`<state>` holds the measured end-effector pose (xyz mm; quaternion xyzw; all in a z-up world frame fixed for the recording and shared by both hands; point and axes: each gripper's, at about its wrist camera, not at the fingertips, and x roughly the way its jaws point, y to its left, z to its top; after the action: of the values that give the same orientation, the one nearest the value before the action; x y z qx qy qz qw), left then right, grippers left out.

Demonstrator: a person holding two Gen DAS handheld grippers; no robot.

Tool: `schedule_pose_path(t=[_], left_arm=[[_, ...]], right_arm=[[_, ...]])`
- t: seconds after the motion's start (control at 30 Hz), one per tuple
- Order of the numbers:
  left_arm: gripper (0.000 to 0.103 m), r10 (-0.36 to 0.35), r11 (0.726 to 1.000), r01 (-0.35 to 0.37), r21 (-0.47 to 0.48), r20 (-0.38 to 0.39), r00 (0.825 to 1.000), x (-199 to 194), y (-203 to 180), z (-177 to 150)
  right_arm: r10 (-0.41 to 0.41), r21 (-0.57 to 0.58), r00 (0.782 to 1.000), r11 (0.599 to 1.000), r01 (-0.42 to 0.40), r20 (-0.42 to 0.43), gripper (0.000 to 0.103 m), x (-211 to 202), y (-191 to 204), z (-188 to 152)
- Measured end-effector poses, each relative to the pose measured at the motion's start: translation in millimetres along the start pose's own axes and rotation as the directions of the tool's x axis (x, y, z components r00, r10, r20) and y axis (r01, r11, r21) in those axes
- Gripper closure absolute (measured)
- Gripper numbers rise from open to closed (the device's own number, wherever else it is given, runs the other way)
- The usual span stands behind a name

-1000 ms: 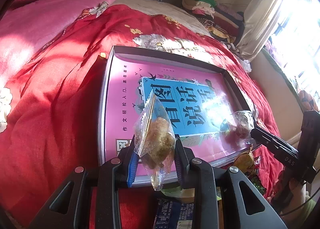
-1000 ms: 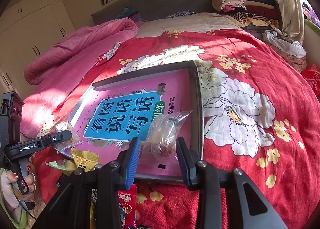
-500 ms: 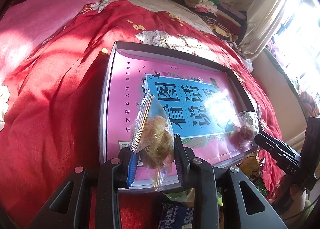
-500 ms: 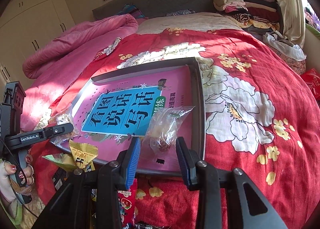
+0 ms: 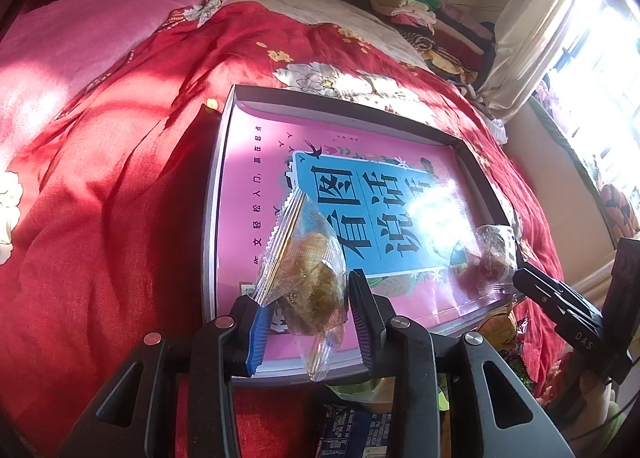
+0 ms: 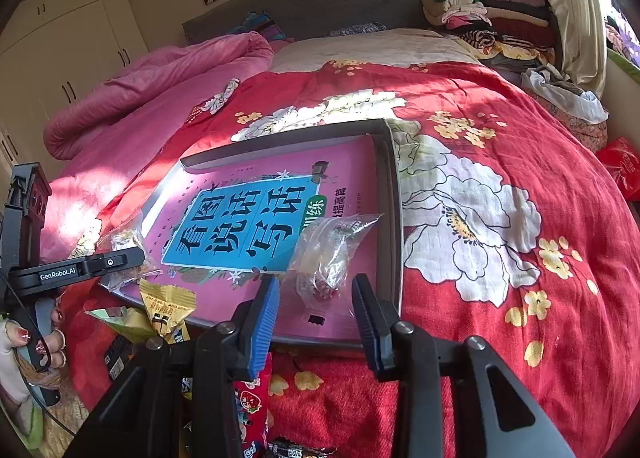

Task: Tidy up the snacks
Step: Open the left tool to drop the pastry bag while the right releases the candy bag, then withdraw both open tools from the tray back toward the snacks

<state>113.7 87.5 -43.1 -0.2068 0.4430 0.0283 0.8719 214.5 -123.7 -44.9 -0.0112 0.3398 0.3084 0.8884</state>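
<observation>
Left hand-held gripper (image 5: 308,316) clamped a clear-wrapped pastry (image 5: 310,278) over the tray (image 5: 224,161); right hand-held gripper (image 6: 314,304) stood open behind a wrapped candy (image 6: 328,254); lowering and release seemed next.

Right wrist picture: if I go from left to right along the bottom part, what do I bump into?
The other claw holding a clear snack bag → yellow snack packet → clear candy bag lying in the pink tray → tray's grey right rim → big white flower on the red bedspread.
</observation>
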Motion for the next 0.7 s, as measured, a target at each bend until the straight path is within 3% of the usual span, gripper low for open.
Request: schedule_pose_path(t=[0.3, 0.53, 0.6, 0.7], left_arm=[[0.053, 0.004, 1.0, -0.004, 0.004, 0.033, 0.999, -8, 1, 2], [0.049, 0.0, 1.0, -0.001, 0.018, 0.07, 0.998, -18, -2, 3], [0.037, -0.001, 1.0, 0.0, 0.021, 0.082, 0.997, -22, -3, 3], [0.036, -0.005, 1.0, 0.003, 0.025, 0.096, 0.995, -27, -4, 2]], right_arm=[[-0.002, 0.006, 1.0, 1.0, 0.002, 0.012, 0.064, -3, -1, 1], [0.003, 0.009, 0.999, 1.0, -0.003, 0.035, 0.055, -8, -1, 2], [-0.001, 0.008, 0.999, 1.0, 0.0, 0.044, 0.052, -10, 0, 2], [0.0, 0.006, 0.999, 1.0, 0.0, 0.055, 0.05, -13, 0, 3]])
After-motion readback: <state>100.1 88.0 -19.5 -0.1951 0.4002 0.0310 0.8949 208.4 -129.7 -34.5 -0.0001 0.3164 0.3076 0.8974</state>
